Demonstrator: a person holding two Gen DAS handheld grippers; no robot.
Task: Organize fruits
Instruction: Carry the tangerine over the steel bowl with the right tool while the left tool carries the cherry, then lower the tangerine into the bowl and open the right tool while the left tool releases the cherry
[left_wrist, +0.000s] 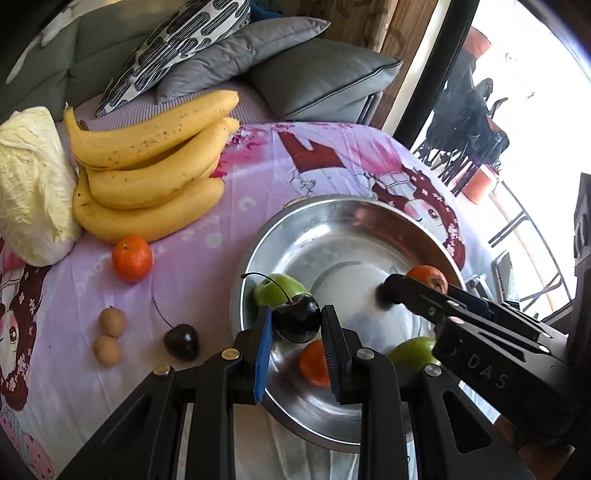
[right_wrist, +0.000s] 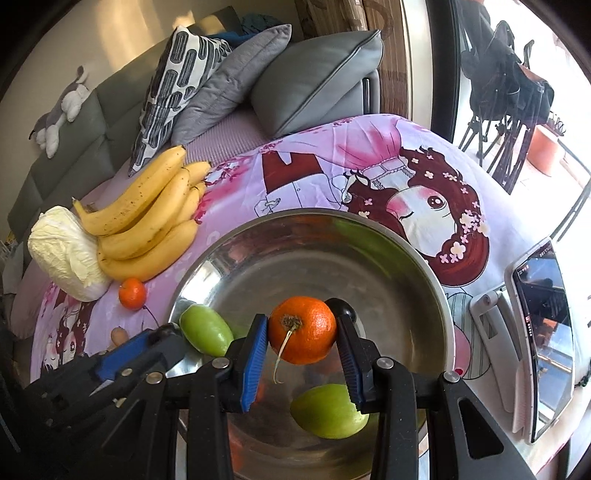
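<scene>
We've got L gripper (left_wrist: 295, 328) clamping a cherry (left_wrist: 297, 317) and R gripper (right_wrist: 301, 332) clamping a tangerine (right_wrist: 302, 329) over the bowl (right_wrist: 424, 273); dropping both together, they might knock w/ fruit inside & bruise.

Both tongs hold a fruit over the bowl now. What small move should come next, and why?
Probably open the right tongs and let the tangerine drop into the bowl. It hangs just above the bare bowl floor, so the fall looks short. The left tongs grip a cherry right over the near rim and may need to move inward first.
</scene>
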